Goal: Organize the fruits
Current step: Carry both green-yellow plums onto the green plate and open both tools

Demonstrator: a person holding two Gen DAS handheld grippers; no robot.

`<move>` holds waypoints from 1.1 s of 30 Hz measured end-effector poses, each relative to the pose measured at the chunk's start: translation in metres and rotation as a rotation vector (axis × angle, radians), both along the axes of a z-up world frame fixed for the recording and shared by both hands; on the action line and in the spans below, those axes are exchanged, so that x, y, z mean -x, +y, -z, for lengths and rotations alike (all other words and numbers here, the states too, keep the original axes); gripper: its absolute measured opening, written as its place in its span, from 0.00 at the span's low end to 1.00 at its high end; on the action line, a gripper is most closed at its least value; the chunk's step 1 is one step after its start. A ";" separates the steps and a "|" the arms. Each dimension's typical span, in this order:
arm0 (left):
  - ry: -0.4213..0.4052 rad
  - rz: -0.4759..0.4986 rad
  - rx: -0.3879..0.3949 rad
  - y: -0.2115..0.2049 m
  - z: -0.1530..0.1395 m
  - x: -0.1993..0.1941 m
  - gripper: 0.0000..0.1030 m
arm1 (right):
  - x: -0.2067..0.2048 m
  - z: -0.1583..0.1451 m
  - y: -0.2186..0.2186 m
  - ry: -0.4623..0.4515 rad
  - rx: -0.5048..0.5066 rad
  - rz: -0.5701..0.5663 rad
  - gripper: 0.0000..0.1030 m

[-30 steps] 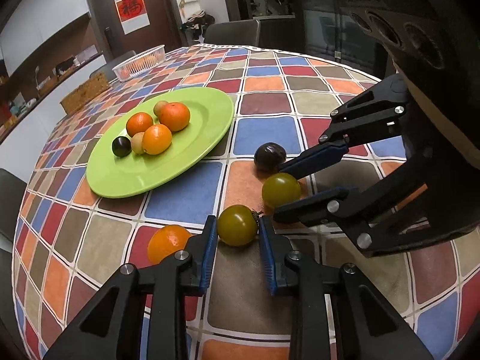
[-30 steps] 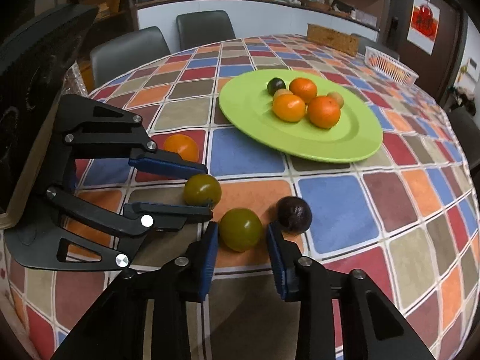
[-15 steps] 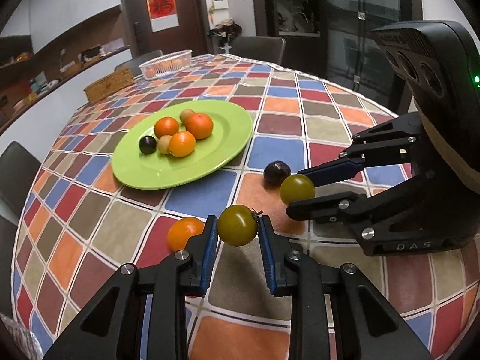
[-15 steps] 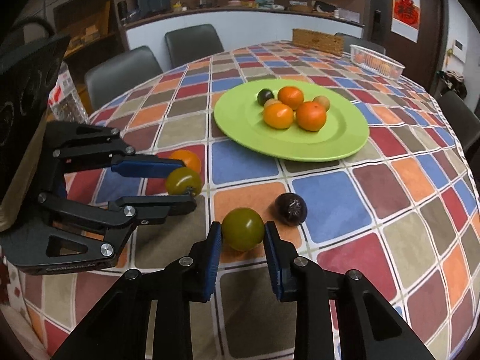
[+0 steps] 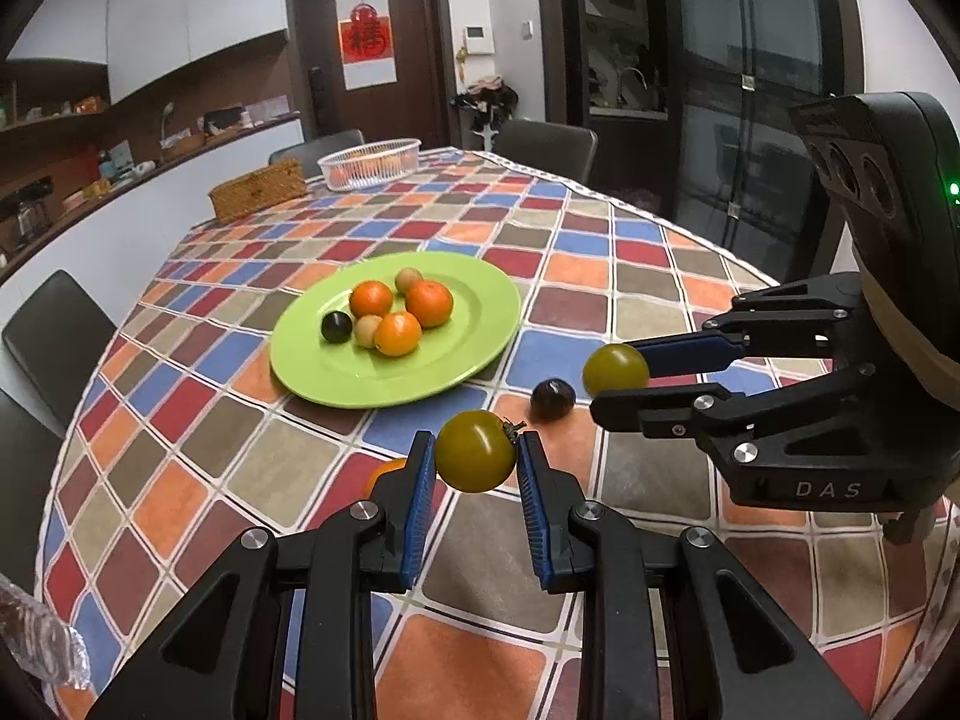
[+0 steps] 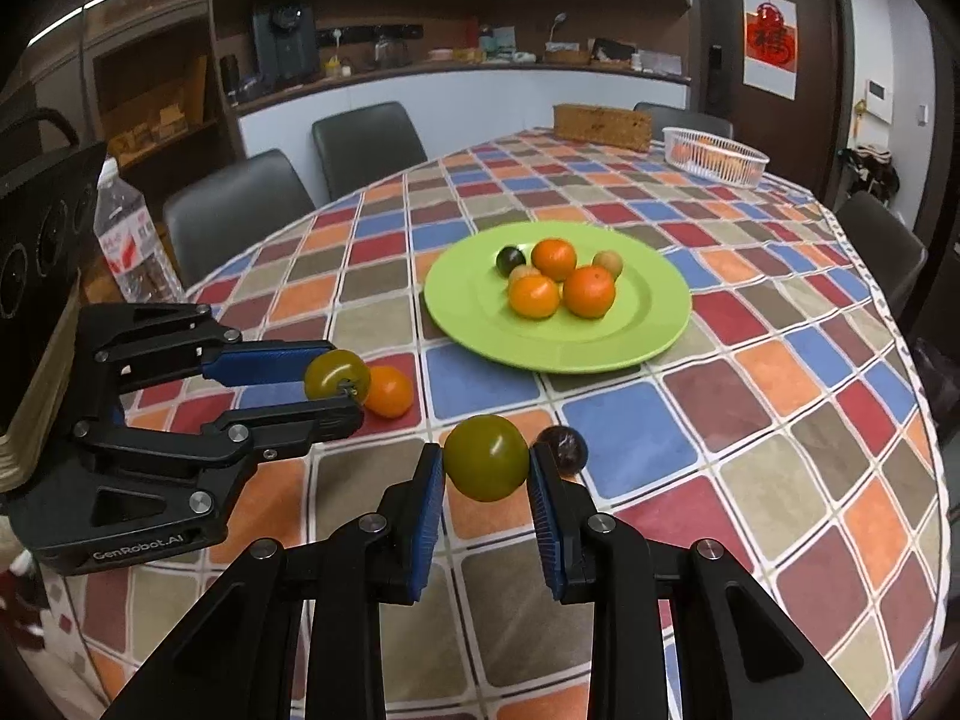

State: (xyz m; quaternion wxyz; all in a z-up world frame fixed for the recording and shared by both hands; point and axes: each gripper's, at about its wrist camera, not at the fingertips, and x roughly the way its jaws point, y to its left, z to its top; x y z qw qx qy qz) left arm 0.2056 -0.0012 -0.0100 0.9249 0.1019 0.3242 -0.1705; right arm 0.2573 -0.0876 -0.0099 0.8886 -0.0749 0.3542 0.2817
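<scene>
Checkered tablecloth (image 5: 600,276) covering a round dining table, with chairs, a counter and a dark door behind.

Sitting toward the middle of the cloth: green plate (image 5: 480,324), already carrying three oranges, two pale little fruits and one dark one.

Being gripped and held clear of the cloth near the front edge: one green tomato (image 5: 475,451) clenched between the pads of the left gripper (image 5: 474,468), a second green tomato (image 6: 486,457) clenched by the right gripper (image 6: 487,474).

Lying loose on the cloth, well short of the plate: a dark plum (image 6: 561,449) beside the right gripper's tomato, and a loose orange (image 6: 389,391) beside the left's.

Judging progress at roughly halfway: six fruits plated, two in hand, two waiting.

Reading "GenRobot.AI" on the left gripper's body, "DAS" on the right one's; the red poster (image 6: 770,42) on the door bearing a character too stylised to make out; water bottle (image 6: 129,240) label red and white, unreadable.
</scene>
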 end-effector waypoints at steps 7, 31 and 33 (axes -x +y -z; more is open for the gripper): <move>-0.037 -0.042 0.012 0.005 -0.017 0.003 0.27 | 0.002 -0.018 -0.004 -0.043 -0.031 0.044 0.29; -0.036 -0.124 0.069 0.037 -0.050 -0.064 0.27 | -0.055 -0.060 0.006 -0.091 -0.090 0.149 0.29; -0.028 -0.124 0.066 0.039 -0.049 -0.071 0.27 | -0.064 -0.059 0.008 -0.078 -0.087 0.154 0.29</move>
